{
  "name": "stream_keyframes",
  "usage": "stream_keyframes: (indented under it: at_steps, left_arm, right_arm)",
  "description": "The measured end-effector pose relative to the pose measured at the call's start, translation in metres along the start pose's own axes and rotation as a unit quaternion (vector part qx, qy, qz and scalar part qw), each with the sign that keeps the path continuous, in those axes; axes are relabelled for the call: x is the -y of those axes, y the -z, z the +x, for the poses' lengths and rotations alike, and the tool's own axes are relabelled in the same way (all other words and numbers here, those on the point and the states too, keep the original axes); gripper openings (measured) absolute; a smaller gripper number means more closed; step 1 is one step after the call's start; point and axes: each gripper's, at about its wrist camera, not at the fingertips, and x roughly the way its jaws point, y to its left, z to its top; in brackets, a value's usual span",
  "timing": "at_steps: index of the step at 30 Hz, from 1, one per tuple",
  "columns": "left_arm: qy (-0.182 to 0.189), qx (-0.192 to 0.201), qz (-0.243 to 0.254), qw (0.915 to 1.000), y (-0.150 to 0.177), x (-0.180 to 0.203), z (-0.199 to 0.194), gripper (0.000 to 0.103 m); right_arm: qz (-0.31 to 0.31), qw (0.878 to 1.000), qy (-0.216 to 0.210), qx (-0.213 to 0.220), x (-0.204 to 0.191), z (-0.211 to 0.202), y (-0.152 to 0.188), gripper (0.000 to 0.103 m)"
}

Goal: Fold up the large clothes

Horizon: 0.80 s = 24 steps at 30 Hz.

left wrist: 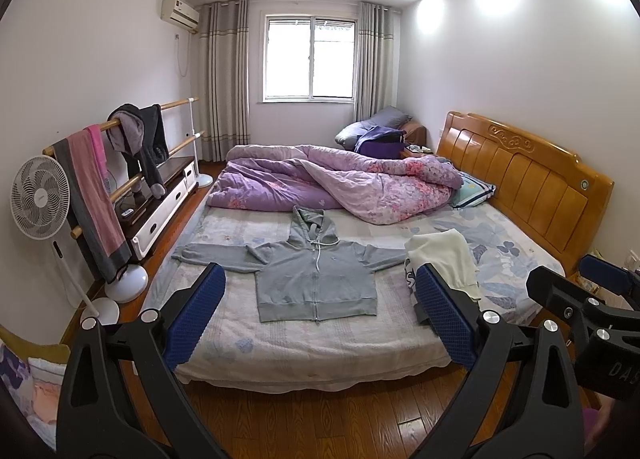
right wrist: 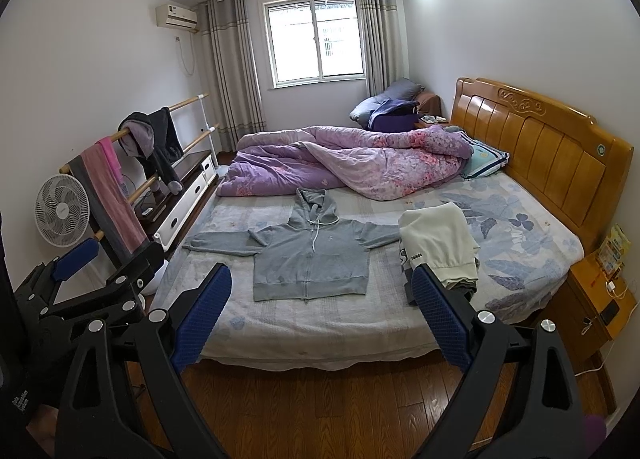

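Note:
A grey zip-up hoodie [left wrist: 316,279] lies flat and face up on the bed [left wrist: 320,355], sleeves spread out, hood toward the far side; it also shows in the right wrist view [right wrist: 310,265]. My left gripper [left wrist: 318,317] is open and empty, held back from the bed's near edge over the floor. My right gripper [right wrist: 320,313] is open and empty too, beside the left one. Each gripper shows at the edge of the other's view: the right gripper [left wrist: 592,291] and the left gripper [right wrist: 100,259].
A stack of folded cream clothes [left wrist: 444,259] lies right of the hoodie. A rumpled purple quilt [left wrist: 340,183] covers the far half of the bed. A wooden headboard [left wrist: 520,175] is on the right. A fan [left wrist: 40,197] and a clothes rail [left wrist: 120,163] stand left. A nightstand [right wrist: 600,291] is at the right.

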Motion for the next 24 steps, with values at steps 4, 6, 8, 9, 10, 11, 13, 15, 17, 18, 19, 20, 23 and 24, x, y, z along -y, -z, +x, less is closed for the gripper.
stream_keyframes:
  at_steps: [4, 6, 8, 9, 10, 11, 13, 15, 17, 18, 19, 20, 23, 24]
  left_arm:
    - [0.001, 0.0, 0.0, 1.0, -0.0005, -0.0013, 0.0002, 0.096]
    - [0.001, 0.0, 0.0, 1.0, 0.0002, -0.0014, -0.0006, 0.097]
    - [0.0, 0.0, 0.0, 1.0, -0.0009, -0.0015, 0.0001, 0.097]
    - [0.001, -0.001, 0.0, 1.0, -0.0004, -0.0017, -0.0006, 0.097]
    - [0.001, 0.0, 0.0, 1.0, -0.001, -0.0017, 0.0001, 0.097]
    - [0.0, 0.0, 0.0, 1.0, -0.0004, -0.0018, -0.0006, 0.097]
    - [0.0, 0.0, 0.001, 1.0, -0.0005, 0.0003, 0.0008, 0.097]
    - [0.0, 0.0, 0.0, 1.0, -0.0001, 0.0007, 0.0002, 0.097]
    - [0.0, 0.0, 0.001, 1.0, -0.0002, 0.0008, -0.0001, 0.097]
    - [-0.001, 0.0, 0.0, 1.0, -0.0003, 0.0009, 0.0, 0.097]
    - [0.0, 0.0, 0.0, 1.0, -0.0009, 0.001, 0.0006, 0.097]
    - [-0.001, 0.0, 0.0, 1.0, -0.0009, 0.0013, 0.0006, 0.097]
    - [-0.001, -0.001, -0.001, 1.0, -0.0009, 0.0011, 0.0006, 0.097]
    - [0.0, -0.002, -0.002, 1.0, -0.0002, 0.0019, 0.0008, 0.098]
  right_arm:
    - [-0.001, 1.0, -0.001, -0.001, 0.0006, 0.0007, 0.0003, 0.088]
    - [0.0, 1.0, -0.001, 0.0, 0.0006, 0.0006, 0.0002, 0.088]
    - [0.001, 1.0, -0.002, -0.001, 0.0012, 0.001, 0.0001, 0.088]
    - [0.0, 1.0, -0.002, -0.001, 0.0019, 0.0011, 0.0004, 0.088]
    - [0.0, 1.0, -0.002, -0.001, 0.0023, 0.0011, 0.0005, 0.088]
    - [0.0, 1.0, -0.002, 0.0, 0.0025, 0.001, 0.0004, 0.088]
    - [0.0, 1.0, -0.003, 0.0, 0.0042, 0.0021, 0.0006, 0.088]
    - [0.0, 1.0, -0.003, 0.0, 0.0042, 0.0028, 0.0005, 0.088]
    - [-0.001, 1.0, -0.003, -0.001, 0.0046, 0.0022, 0.0011, 0.088]
    - [-0.001, 1.0, -0.003, -0.001, 0.0045, 0.0027, 0.001, 0.088]
    - [-0.001, 1.0, -0.003, -0.001, 0.0042, 0.0023, 0.0012, 0.088]
    - [0.0, 1.0, -0.003, -0.001, 0.004, 0.0022, 0.0014, 0.088]
    - [0.0, 1.0, -0.003, -0.001, 0.004, 0.0022, 0.0015, 0.088]
    - [0.001, 1.0, -0.004, -0.001, 0.0041, 0.0026, 0.0013, 0.088]
